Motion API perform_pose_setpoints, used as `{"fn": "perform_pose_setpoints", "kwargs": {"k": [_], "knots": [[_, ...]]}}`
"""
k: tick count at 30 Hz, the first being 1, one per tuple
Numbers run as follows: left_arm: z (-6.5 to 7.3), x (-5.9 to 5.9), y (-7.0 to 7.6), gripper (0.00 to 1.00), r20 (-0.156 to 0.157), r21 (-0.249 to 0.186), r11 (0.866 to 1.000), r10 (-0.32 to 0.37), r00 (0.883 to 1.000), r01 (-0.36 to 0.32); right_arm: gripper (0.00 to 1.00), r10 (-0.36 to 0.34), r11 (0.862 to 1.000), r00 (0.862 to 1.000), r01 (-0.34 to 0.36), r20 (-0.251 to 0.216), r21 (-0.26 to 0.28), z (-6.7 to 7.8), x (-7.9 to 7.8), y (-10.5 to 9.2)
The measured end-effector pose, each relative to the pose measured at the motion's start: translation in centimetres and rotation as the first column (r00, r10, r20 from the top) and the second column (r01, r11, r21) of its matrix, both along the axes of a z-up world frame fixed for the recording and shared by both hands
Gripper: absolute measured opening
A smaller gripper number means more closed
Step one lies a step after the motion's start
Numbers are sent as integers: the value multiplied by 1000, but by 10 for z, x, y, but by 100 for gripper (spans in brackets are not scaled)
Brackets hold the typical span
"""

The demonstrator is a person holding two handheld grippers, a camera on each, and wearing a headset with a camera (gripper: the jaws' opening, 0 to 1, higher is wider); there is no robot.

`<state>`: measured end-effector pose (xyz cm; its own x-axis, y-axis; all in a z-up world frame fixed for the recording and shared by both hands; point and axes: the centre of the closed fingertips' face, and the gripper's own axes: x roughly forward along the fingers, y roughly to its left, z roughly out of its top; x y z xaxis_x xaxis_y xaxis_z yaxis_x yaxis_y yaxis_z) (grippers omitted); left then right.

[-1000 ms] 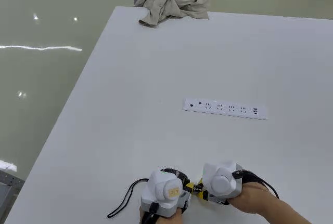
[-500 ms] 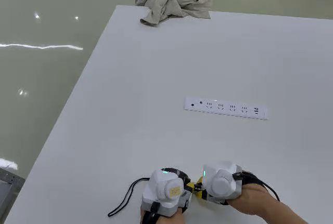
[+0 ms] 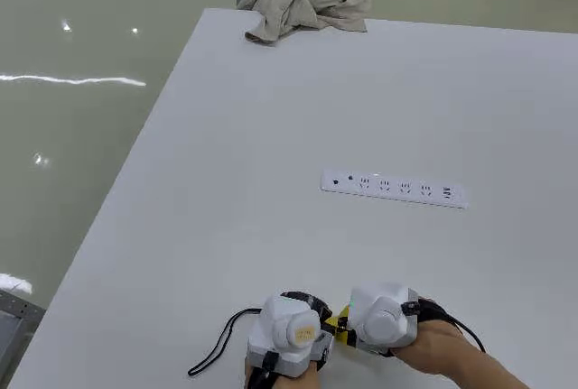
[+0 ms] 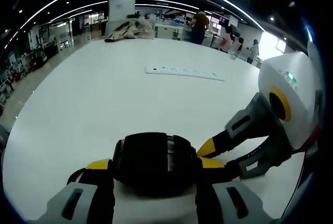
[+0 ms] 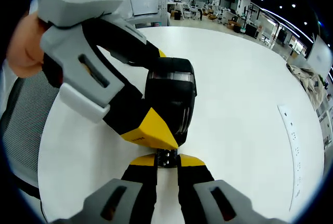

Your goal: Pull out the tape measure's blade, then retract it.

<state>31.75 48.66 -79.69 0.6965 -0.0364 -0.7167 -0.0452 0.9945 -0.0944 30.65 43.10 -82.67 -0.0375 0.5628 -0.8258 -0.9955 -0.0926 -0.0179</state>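
Clamping the round black tape measure case (image 4: 151, 154) in my left gripper (image 4: 155, 166) and pinching its metal blade tip (image 5: 166, 155) in my right gripper (image 5: 166, 160), well nearer me than the long white power strip (image 3: 394, 189), gap between them barely tighter than a second ago, so I judge the blade's in.

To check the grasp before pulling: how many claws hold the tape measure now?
2. The left claw clamps the black tape measure across its case; the right claw is closed on the blade tip at its mouth.
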Motion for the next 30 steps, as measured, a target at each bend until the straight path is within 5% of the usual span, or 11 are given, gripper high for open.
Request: {"fn": "perform_pose_setpoints", "kwargs": {"k": [30], "knots": [[-1, 0, 0, 60, -13, -8, 1000, 5, 1000, -5, 14, 36, 999, 999, -36, -2, -33, -1, -1, 5]]}}
